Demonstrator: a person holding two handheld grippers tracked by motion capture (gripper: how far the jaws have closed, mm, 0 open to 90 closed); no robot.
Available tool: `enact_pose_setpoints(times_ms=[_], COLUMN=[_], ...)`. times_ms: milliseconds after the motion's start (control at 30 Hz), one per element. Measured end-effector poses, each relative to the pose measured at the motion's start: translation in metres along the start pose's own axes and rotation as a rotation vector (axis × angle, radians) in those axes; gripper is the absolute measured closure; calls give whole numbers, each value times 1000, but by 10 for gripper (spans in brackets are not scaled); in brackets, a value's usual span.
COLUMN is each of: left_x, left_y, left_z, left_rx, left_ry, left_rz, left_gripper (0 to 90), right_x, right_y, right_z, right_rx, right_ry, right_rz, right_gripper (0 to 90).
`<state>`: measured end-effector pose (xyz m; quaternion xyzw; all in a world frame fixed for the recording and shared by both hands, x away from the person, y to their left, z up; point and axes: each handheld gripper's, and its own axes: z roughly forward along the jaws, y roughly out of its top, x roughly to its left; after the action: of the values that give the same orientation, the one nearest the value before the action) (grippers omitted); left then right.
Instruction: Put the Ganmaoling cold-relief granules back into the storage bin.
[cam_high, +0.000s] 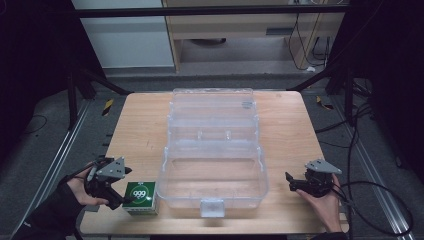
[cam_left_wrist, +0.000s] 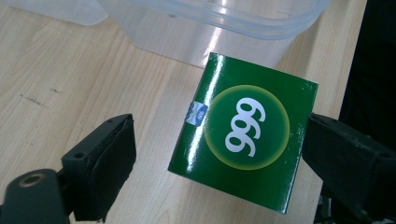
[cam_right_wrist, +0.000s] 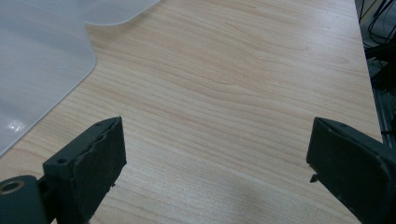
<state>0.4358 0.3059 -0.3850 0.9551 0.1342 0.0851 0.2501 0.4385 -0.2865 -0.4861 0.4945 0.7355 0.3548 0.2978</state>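
Box (cam_left_wrist: 243, 135) sits loosely between spread left jaws.

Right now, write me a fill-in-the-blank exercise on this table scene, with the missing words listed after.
1. The green box bears the white number ____.
2. The green box stands between the jaws of the ____ gripper, which do not press on it.
3. The clear plastic storage case lies with its lid ____.
4. Between the right gripper's open jaws lies bare ____ tabletop.

Missing words: 999; left; open; wooden
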Motion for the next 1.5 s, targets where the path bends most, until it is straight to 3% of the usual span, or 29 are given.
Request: enact_pose_setpoints(times_ms=[300,733,1167,1500], left_x=[-7,-11,-10,-8], left_y=[7,11,13,9], left_z=[7,22,41,58], left_rx=[60,114,173,213], left_ry=[-15,-34,-57,-91], left_rz=[64,102,131,124], left_gripper=[49,22,24,40], right_x=[0,1,3,3], right_y=[0,-1,-2,-2], right_z=[1,2,5,6], right_rx=[11,25,47,55], right_ry=[-1,2,15,20], right_rz=[-10,-19,-31,-45], right_gripper=[41,28,25,24])
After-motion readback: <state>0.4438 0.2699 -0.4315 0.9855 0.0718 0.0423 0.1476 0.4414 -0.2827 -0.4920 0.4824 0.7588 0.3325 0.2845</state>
